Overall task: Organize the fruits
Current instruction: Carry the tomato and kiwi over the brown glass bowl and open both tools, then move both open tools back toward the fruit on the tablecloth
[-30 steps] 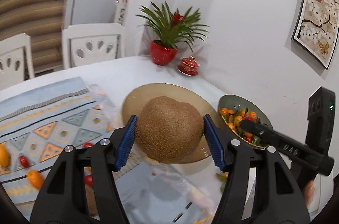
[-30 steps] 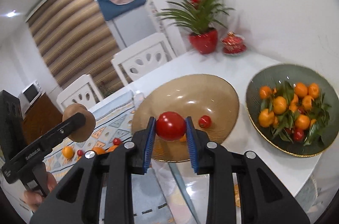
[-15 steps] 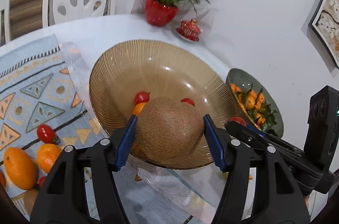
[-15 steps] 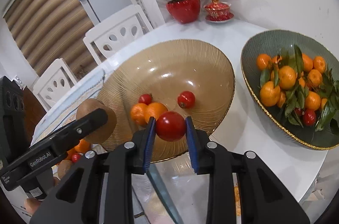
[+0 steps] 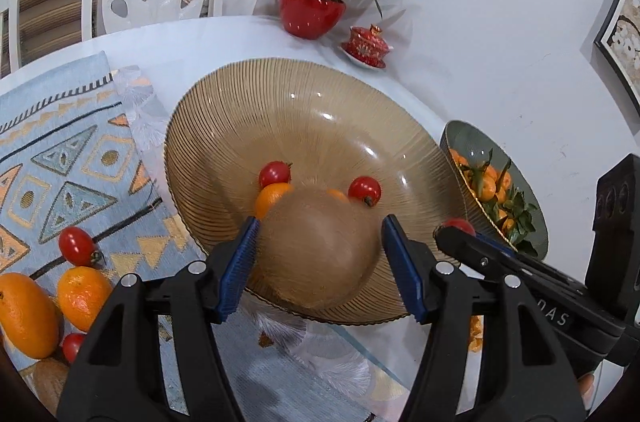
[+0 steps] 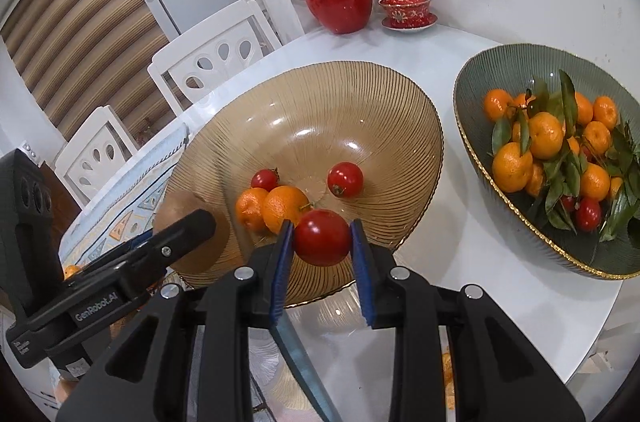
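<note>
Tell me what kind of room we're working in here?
Most likely a home dining area: a round white table with white dining chairs pulled up, a potted plant against the wall, and fruit bowls set out.

The amber bowl [image 6: 372, 102] looks like ribbed glass, glossy with bright highlights. The green bowl [image 6: 472, 110] is matt and ridged with a gilt rim. The tomato [image 6: 322, 237] is smooth and shiny; the brown fruit [image 5: 316, 254] looks dull and rough. The woven cloth mat [image 5: 60, 158] is matt. The white table [image 6: 448, 46] gleams. The red pot [image 6: 340, 5] is glossy.
</note>
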A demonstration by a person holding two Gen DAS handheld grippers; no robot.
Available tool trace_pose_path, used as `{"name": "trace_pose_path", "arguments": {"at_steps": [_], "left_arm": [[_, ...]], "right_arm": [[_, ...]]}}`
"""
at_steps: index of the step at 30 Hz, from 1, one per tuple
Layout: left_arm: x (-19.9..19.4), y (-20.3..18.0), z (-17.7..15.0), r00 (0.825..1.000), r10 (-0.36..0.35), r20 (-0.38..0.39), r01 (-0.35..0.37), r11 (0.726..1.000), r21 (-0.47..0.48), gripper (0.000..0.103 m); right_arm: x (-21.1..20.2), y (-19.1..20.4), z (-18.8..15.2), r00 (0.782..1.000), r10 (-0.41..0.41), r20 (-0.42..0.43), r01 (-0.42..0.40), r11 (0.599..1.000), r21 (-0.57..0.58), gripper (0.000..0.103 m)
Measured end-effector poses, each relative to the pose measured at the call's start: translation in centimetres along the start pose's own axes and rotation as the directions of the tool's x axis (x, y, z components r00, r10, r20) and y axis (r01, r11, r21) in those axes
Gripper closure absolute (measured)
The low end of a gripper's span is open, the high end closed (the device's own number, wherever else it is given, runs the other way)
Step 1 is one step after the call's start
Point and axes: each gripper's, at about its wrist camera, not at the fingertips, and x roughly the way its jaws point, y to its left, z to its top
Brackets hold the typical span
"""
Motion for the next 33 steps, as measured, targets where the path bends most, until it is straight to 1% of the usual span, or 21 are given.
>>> {"name": "trace_pose_path", "arguments": {"at_steps": [1,3,6,9,12,21,26,28,30,32,33], "left_arm": [[-0.3,0.0,0.1,1.0,-0.008,0.01,0.008,1.0,0.002,0.039],[-1.3,-0.2,0.4,0.999,-0.012,0.03,0.011,1.0,0.008,0.028],[-2.8,-0.3,0.8,0.998,-0.01,0.06,0.009,1.0,0.022,0.027],[-4.3,0.1,0.8,0.996,-0.007,0.084,0.006,1.0,0.015,0.027],[-5.6,0.7,0.7,0.995,-0.009,0.097,0.009,1.0,0.001,0.027],[-12.0,1.8,0.8,0.98,0.007,0.2,-0.004,1.0,-0.016,0.027],[-16.5,2.0,0.6,0.964,0.023,0.266,-0.021,1.0,-0.011,0.027],[-18.4,2.2,0.3,0.956,0.033,0.293,-0.032,0.999,-0.009,0.025],[-20.5,2.6,-0.2,0.944,0.053,0.325,-0.054,0.999,-0.008,0.015],[-22.9,3.2,-1.0,0.93,0.076,0.359,-0.08,0.997,-0.002,0.011],[-23.7,3.4,-1.3,0.926,0.085,0.367,-0.092,0.996,0.001,0.008]], "right_arm": [[0.0,-0.1,0.0,1.0,0.006,-0.003,-0.006,1.0,0.005,0.074],[-0.3,-0.2,0.0,1.0,-0.007,0.003,0.007,1.0,0.007,0.073],[-0.7,-0.4,0.1,1.0,0.001,0.011,-0.001,1.0,0.016,0.073],[-1.4,-0.7,0.0,1.0,0.002,0.023,-0.003,1.0,0.03,0.073],[-2.2,-1.1,0.0,0.999,0.019,0.029,-0.021,0.999,0.048,0.073],[-4.9,0.3,-0.2,0.997,0.045,0.066,-0.047,0.998,0.03,0.073],[-6.1,2.2,-0.2,0.994,0.074,0.079,-0.074,0.997,0.0,0.073],[-6.9,3.3,-0.3,0.991,0.097,0.088,-0.096,0.995,-0.018,0.073],[-7.5,4.4,-0.6,0.989,0.114,0.097,-0.111,0.993,-0.04,0.071],[-7.9,5.8,-1.1,0.986,0.135,0.102,-0.129,0.99,-0.064,0.067],[-8.0,6.7,-1.5,0.984,0.151,0.099,-0.143,0.986,-0.081,0.067]]}}
